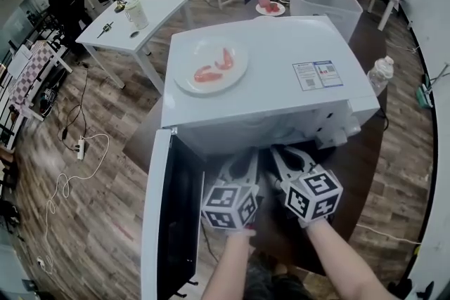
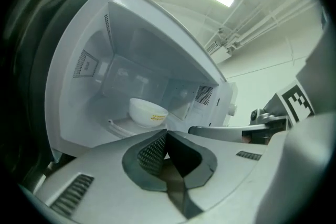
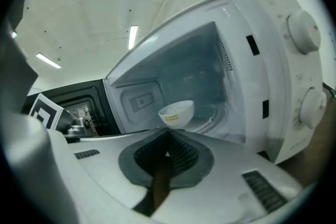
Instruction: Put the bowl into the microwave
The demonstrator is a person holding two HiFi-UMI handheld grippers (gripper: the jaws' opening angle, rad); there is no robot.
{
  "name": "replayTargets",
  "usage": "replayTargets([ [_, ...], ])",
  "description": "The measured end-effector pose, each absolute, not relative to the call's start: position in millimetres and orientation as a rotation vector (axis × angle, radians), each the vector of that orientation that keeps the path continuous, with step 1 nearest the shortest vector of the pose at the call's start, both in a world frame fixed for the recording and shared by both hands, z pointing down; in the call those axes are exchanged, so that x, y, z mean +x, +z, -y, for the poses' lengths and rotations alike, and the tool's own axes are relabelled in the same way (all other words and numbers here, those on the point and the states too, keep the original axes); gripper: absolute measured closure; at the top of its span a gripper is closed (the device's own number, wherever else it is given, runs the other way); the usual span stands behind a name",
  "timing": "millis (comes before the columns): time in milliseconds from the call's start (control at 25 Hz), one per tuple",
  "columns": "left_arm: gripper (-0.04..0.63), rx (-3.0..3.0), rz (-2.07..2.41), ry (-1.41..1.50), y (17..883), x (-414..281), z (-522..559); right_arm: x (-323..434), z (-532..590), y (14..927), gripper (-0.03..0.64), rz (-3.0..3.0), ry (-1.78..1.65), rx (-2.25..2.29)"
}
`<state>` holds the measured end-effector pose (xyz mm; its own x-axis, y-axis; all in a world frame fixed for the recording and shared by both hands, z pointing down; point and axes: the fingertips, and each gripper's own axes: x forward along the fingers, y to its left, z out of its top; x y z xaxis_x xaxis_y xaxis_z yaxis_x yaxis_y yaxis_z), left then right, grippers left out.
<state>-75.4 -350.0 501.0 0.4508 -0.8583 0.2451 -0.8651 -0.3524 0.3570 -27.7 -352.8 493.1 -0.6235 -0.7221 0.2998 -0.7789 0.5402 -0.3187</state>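
An open room with a wood-plank floor fills the head view. White tables stand at the upper left and a clear plastic bin at the upper right. In the centre a white microwave (image 1: 281, 81) sits on a dark brown bench (image 1: 365, 172), with a plate (image 1: 211, 65) of red food on its top. Its door (image 1: 172, 221) hangs wide open toward the lower left of the frame.

The bowl (image 2: 148, 112), white with a small yellow mark on its side, stands upright on the glass turntable (image 2: 118, 126) inside the cavity. It is near the middle and touches neither the walls nor either tool. The right gripper view shows the same bowl (image 3: 176, 113) just above its jaw tips in the frame, well back in the cavity.

The left hand-held gripper (image 1: 249, 165) and the right hand-held gripper (image 1: 281, 151) sit side by side at the mouth of the cavity, low in the head view. Each has its jaws pressed together with nothing between the pads.

By my reading the placing itself is done, and this is the clearing stage after the release. The next move calls for both tools to come back clear of the opening without brushing the door edge. Then, if the door is to be shut, the left one is better placed to swing it across from the lower left.
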Motion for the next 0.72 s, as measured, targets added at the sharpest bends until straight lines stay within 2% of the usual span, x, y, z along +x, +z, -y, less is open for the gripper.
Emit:
replayTargets([
  [720, 0.584, 2.321, 1.401, -0.018, 464.0, -44.0, 276.9, -23.6, 270.2, 459.8, 0.614, 2.728, 0.644, 1.111],
])
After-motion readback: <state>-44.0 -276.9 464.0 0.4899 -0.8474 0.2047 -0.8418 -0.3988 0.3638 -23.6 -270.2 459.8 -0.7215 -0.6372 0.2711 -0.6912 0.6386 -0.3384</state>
